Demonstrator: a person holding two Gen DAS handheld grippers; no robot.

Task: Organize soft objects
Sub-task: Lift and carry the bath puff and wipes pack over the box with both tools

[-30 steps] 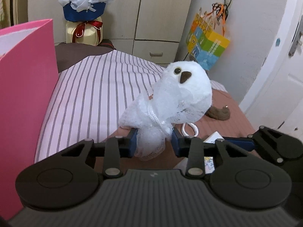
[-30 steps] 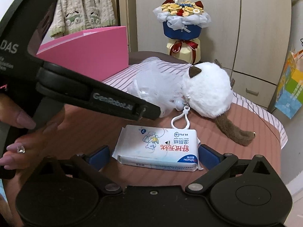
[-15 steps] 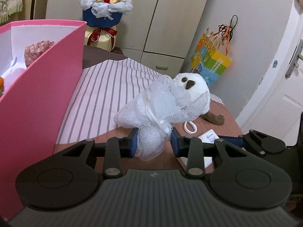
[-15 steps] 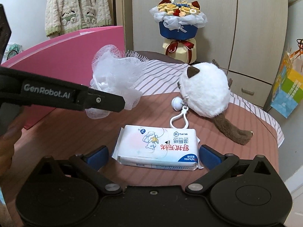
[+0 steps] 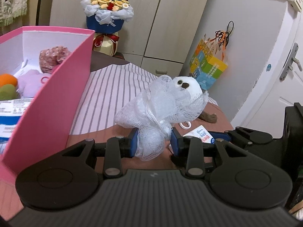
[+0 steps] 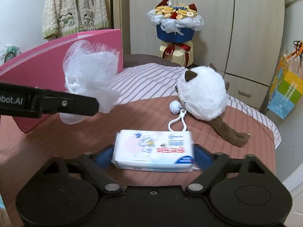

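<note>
The white mesh bath pouf [image 5: 151,113] is pinched between the blue pads of my left gripper [image 5: 153,144], lifted clear of the reddish-brown table [image 6: 75,143], its netting bulging out above and below the pads. From my right wrist view the same pouf [image 6: 89,81] hangs in the air in front of the pink box [image 6: 34,70], with the black finger of the left gripper crossing beneath it. The box [image 5: 62,87] stands just to the left of the pouf, open at the top, and inside it I can see a floral fabric bundle [image 5: 54,57], a pale lilac plush [image 5: 31,82], something orange [image 5: 7,79], something green [image 5: 7,92] and a white-and-blue packet [image 5: 9,113]. My right gripper [image 6: 153,154] sits low over the table with its jaws spread about as wide as the pack of wet wipes [image 6: 154,149] lying flat between them; the blue pads are right at the ends of the pack, but I cannot tell whether they are pressing on it. Beyond the wipes lies a white plush toy [image 6: 204,94] with brown ear and brown tail, a white clip and small bell resting between it and the pack. Behind the table there is a striped cloth [image 6: 151,79], a flower bouquet [image 6: 175,21] against the wardrobe [image 6: 255,28], and a colourful paper bag [image 5: 208,68] by the wall.
</note>
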